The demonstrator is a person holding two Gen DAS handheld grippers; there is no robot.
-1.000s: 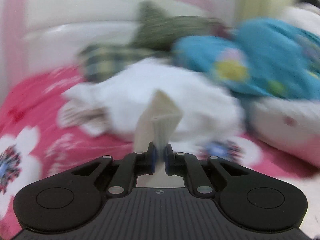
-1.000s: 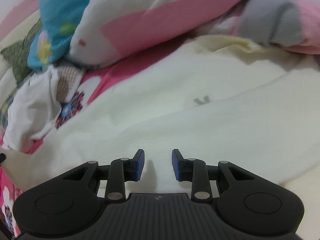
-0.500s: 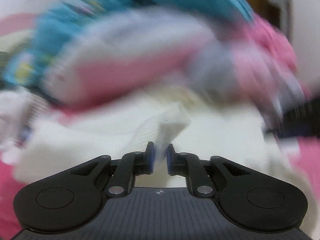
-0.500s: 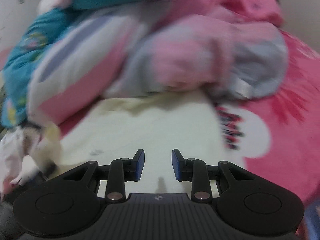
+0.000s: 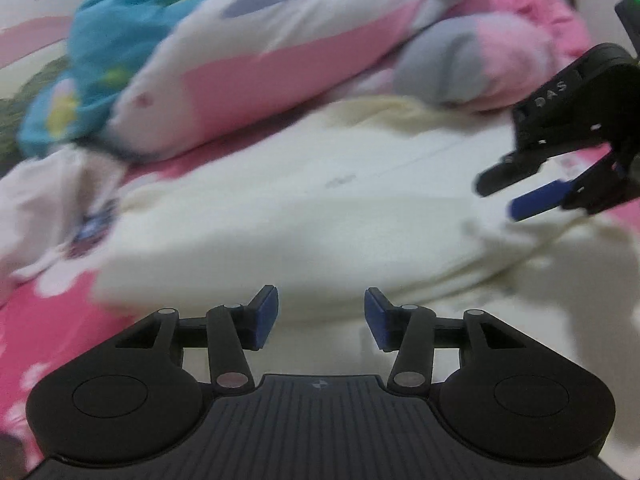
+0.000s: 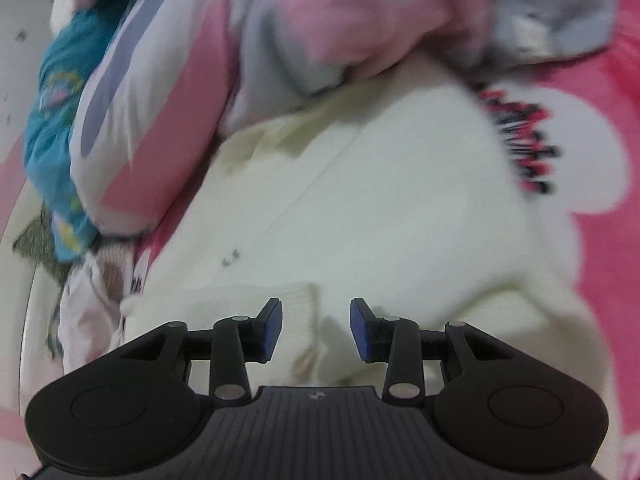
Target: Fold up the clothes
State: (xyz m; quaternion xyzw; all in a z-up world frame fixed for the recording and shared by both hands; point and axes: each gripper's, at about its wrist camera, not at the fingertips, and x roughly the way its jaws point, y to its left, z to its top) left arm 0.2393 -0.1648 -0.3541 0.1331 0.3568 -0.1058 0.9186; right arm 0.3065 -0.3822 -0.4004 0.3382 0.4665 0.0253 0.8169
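Bed (image 6: 600, 128) covered by a pink sheet with white flowers. A cream garment (image 5: 320, 208) lies spread flat on it, with a heap of pink, white and teal clothes (image 5: 280, 48) bordering its far edge. A crumpled white garment (image 5: 36, 200) lies at the left.

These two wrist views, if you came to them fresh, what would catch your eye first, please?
The big cream garment spread flat over the pink floral bedsheet fills the middle of both views. Behind it rises a heap of pink, white and teal bedding. Both grippers, left and right, hover open over the cream cloth.
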